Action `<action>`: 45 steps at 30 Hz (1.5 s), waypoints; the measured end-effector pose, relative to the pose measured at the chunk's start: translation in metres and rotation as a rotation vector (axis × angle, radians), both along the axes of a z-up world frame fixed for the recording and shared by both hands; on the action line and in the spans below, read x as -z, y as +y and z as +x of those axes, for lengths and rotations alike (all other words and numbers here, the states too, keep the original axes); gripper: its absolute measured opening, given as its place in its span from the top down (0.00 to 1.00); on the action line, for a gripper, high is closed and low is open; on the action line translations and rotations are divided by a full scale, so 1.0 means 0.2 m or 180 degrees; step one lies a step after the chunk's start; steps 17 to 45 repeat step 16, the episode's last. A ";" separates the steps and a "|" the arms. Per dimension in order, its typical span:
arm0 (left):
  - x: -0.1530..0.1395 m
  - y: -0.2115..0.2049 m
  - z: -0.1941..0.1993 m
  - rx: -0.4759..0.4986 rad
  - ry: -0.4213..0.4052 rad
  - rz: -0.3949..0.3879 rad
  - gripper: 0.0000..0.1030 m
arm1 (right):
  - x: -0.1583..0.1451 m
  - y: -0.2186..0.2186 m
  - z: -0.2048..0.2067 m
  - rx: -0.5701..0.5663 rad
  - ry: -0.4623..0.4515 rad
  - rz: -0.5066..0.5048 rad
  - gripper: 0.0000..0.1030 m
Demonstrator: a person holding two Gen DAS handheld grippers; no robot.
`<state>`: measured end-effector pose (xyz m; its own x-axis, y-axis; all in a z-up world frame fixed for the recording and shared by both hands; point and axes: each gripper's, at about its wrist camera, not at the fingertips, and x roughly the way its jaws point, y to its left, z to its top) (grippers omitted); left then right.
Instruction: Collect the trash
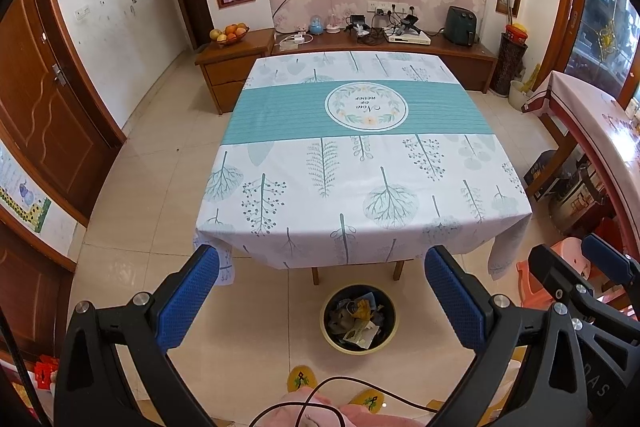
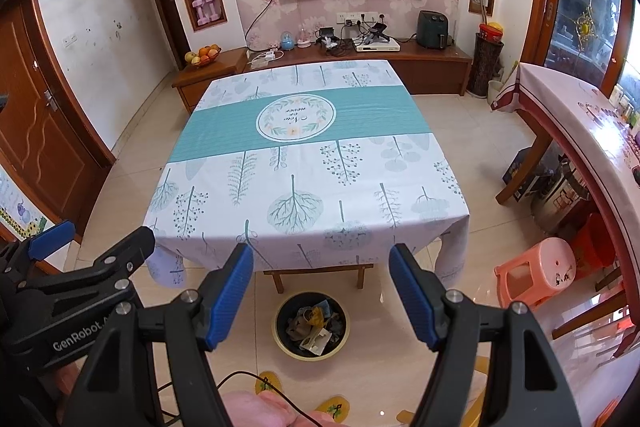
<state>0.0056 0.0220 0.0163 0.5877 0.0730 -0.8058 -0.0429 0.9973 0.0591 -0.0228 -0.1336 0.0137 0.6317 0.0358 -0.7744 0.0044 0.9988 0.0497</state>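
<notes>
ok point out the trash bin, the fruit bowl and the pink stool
trash bin [image 1: 390, 333], left wrist view, yellow rim
fruit bowl [image 1: 230, 41], left wrist view, wire front
pink stool [image 2: 536, 267], right wrist view, seat top

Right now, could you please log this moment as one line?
left gripper open, empty | right gripper open, empty | bin holds trash | tablecloth bare

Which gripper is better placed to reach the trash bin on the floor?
Probably right. The bin lies nearly centred ahead of the open right gripper; for the open left gripper it sits off-centre.
</notes>
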 end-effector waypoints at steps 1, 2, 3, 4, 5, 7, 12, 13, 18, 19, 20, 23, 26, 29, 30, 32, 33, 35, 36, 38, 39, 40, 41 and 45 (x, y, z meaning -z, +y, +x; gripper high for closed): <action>0.00 0.00 0.00 0.0000 -0.0001 0.0002 0.01 | 0.00 0.00 0.00 0.0001 -0.0002 -0.0001 0.31; 0.00 0.00 0.00 -0.0002 -0.0002 0.0003 0.01 | 0.00 0.00 0.00 0.0001 -0.0004 -0.0002 0.31; 0.00 0.00 0.00 0.0002 -0.0001 0.0000 0.01 | 0.00 0.00 0.00 -0.0001 -0.0003 -0.0002 0.31; 0.00 0.00 0.00 0.0003 -0.0001 -0.0001 0.01 | 0.00 0.00 0.00 0.0001 -0.0006 -0.0004 0.31; 0.00 0.00 0.00 0.0002 0.0000 -0.0005 0.01 | 0.00 0.00 0.00 0.0002 -0.0005 -0.0005 0.31; 0.00 0.00 0.00 0.0006 0.0001 -0.0001 0.01 | 0.00 0.00 0.00 0.0003 -0.0002 -0.0003 0.31; 0.01 0.00 -0.01 0.0014 0.0007 0.0000 0.01 | 0.00 0.00 0.00 0.0004 0.0000 -0.0001 0.31; 0.01 0.00 -0.02 0.0014 0.0007 0.0000 0.01 | 0.00 0.00 0.00 0.0006 0.0003 0.0000 0.31; 0.01 0.00 -0.02 0.0009 0.0010 -0.0001 0.01 | 0.01 0.00 0.00 0.0009 0.0004 -0.0001 0.31; 0.01 0.00 -0.02 0.0009 0.0010 -0.0001 0.01 | 0.01 0.00 0.00 0.0009 0.0004 -0.0001 0.31; 0.01 0.00 -0.02 0.0009 0.0010 -0.0001 0.01 | 0.01 0.00 0.00 0.0009 0.0004 -0.0001 0.31; 0.01 0.00 -0.02 0.0009 0.0010 -0.0001 0.01 | 0.01 0.00 0.00 0.0009 0.0004 -0.0001 0.31; 0.01 0.00 -0.02 0.0009 0.0010 -0.0001 0.01 | 0.01 0.00 0.00 0.0009 0.0004 -0.0001 0.31; 0.01 0.00 -0.02 0.0009 0.0010 -0.0001 0.01 | 0.01 0.00 0.00 0.0009 0.0004 -0.0001 0.31; 0.01 0.00 -0.02 0.0009 0.0010 -0.0001 0.01 | 0.01 0.00 0.00 0.0009 0.0004 -0.0001 0.31; 0.01 0.00 -0.02 0.0009 0.0010 -0.0001 0.01 | 0.01 0.00 0.00 0.0009 0.0004 -0.0001 0.31; 0.01 0.00 -0.02 0.0009 0.0010 -0.0001 0.01 | 0.01 0.00 0.00 0.0009 0.0004 -0.0001 0.31; 0.01 0.00 -0.02 0.0009 0.0010 -0.0001 0.01 | 0.01 0.00 0.00 0.0009 0.0004 -0.0001 0.31; 0.01 0.00 -0.02 0.0009 0.0010 -0.0001 0.01 | 0.01 0.00 0.00 0.0009 0.0004 -0.0001 0.31; 0.01 0.00 -0.02 0.0009 0.0010 -0.0001 0.01 | 0.01 0.00 0.00 0.0009 0.0004 -0.0001 0.31; 0.01 0.00 -0.02 0.0009 0.0010 -0.0001 0.01 | 0.01 0.00 0.00 0.0009 0.0004 -0.0001 0.31; 0.01 0.00 -0.02 0.0009 0.0010 -0.0001 0.01 | 0.01 0.00 0.00 0.0009 0.0004 -0.0001 0.31; 0.01 0.00 -0.02 0.0009 0.0010 -0.0001 0.01 | 0.01 0.00 0.00 0.0009 0.0004 -0.0001 0.31; 0.01 0.00 -0.02 0.0009 0.0010 -0.0001 0.01 | 0.01 0.00 0.00 0.0009 0.0004 -0.0001 0.31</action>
